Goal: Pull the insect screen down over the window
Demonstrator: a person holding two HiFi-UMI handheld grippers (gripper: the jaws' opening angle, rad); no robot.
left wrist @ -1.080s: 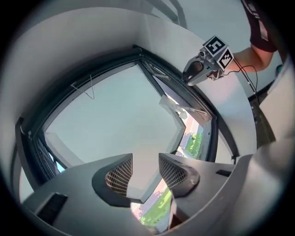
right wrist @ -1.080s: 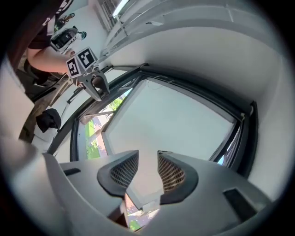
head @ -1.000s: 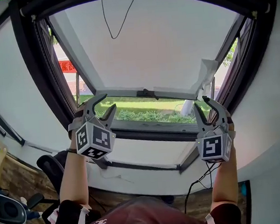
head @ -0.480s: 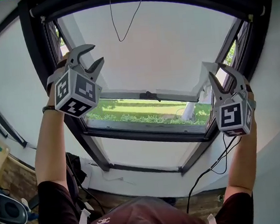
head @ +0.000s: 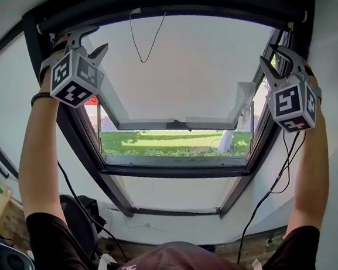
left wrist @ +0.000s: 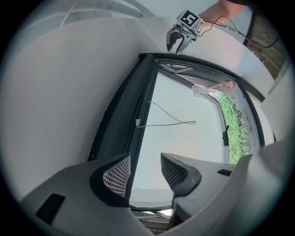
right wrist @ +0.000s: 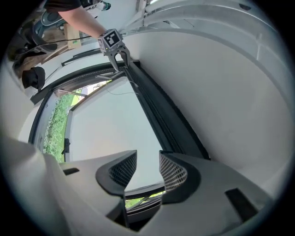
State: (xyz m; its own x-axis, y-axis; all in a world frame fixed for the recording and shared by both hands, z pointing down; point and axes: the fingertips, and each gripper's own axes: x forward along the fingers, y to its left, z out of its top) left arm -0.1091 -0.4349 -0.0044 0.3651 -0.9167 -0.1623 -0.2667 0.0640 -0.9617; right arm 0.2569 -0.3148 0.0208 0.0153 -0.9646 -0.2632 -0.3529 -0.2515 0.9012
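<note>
The insect screen's black housing bar (head: pixel 169 5) runs along the top of the black window frame (head: pixel 69 134), with a thin pull cord (head: pixel 143 45) hanging from its middle. My left gripper (head: pixel 97 39) is raised to the bar's left end. Its jaws are opening, with nothing between them. My right gripper (head: pixel 269 55) is up at the frame's top right corner, open and empty. In the left gripper view the jaws (left wrist: pixel 145 173) point along the bar (left wrist: pixel 133 110) toward the right gripper (left wrist: pixel 174 47). The right gripper view looks back past its own jaws (right wrist: pixel 147 170) at the left gripper (right wrist: pixel 120 65).
The window sash (head: pixel 198 70) is tilted outward, with a handle (head: pixel 177 125) on its lower rail and green lawn (head: pixel 170 143) below it. A black cable (head: pixel 273 187) hangs under my right arm. A dark chair (head: pixel 75 210) stands on the floor at lower left.
Both grippers have risen from the window's lower edge to its top corners, the left higher than the right. The left jaws look a little wider.
</note>
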